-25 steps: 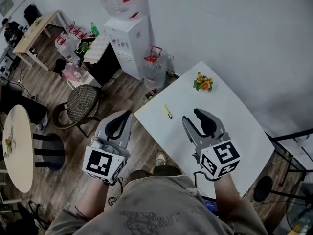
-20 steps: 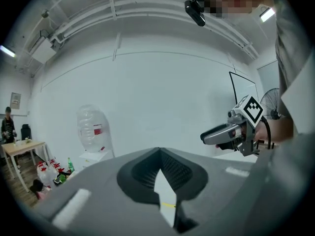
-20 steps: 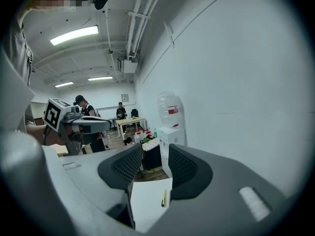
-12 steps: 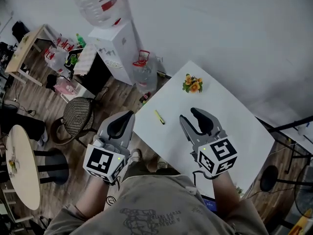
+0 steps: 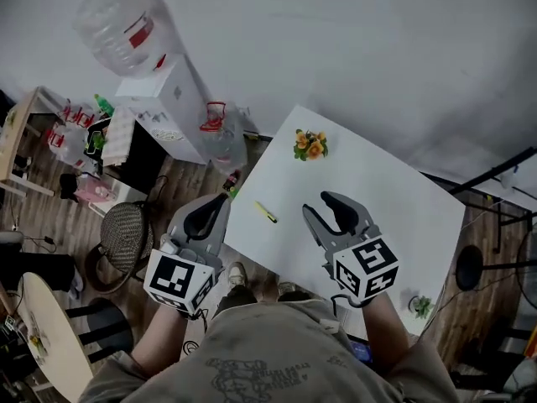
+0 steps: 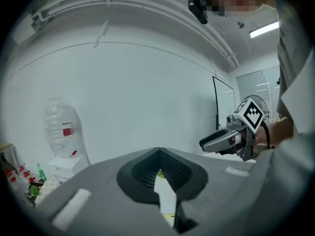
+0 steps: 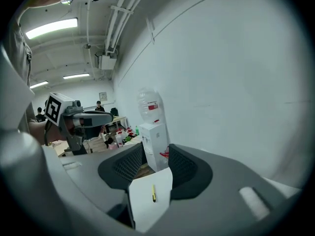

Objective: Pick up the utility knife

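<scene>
White surface [image 5: 394, 200] spreads ahead of both grippers. R gripper [image 5: 319, 204] hovers over it, jaws spread wide, nothing between them but air. In its own view the R gripper [image 7: 156, 151] frames the target dead centre in the gap. L gripper [image 5: 220, 198] hangs off the surface's near-left edge, over floor; the L gripper [image 6: 158, 150] has its jaws pressed together at the tips, empty.

Now the knife [image 5: 266, 212]: small, yellow, flat on the surface, between the two grippers, ahead and just left of the R one, well below it. Seen from R, the knife [image 7: 153, 193] has its long axis running approx. straight away, so the jaws would close across its narrow width. R looks best placed: drop fwd and down.
</scene>
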Demonstrator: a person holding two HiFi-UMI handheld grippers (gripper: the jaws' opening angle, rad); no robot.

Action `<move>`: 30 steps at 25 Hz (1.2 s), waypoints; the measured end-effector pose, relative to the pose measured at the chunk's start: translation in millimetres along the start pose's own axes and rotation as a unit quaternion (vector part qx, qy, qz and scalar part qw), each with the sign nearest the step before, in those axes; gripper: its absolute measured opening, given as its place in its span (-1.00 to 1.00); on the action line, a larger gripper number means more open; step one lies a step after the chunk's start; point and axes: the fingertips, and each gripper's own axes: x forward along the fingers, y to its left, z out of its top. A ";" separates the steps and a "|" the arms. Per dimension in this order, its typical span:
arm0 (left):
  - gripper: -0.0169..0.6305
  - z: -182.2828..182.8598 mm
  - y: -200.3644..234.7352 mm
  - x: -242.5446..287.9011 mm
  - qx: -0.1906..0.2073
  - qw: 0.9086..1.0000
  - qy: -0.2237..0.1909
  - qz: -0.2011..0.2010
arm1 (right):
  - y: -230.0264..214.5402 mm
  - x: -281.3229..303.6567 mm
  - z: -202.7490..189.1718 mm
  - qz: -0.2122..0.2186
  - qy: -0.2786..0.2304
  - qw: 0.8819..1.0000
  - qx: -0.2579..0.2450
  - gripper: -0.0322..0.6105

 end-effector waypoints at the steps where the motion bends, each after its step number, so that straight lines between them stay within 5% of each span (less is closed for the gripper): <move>1: -0.95 -1.5 2.9 1.5 0.001 1.000 0.001 -0.011 | 0.7 1.4 -1.9 -0.010 0.003 1.000 0.002 -0.30; 13: -0.95 -19.3 35.1 11.9 0.017 0.994 0.009 -0.108 | 21.1 18.1 -20.5 -0.101 0.031 0.994 0.034 -0.29; 22: -0.95 -52.2 44.0 27.4 0.005 0.992 0.045 -0.117 | 18.8 62.1 -63.2 -0.084 0.098 0.991 0.032 -0.29; 30: -0.95 -112.0 52.5 41.5 -0.011 0.988 0.109 -0.113 | 15.5 114.3 -127.1 -0.063 0.199 0.978 -0.029 -0.29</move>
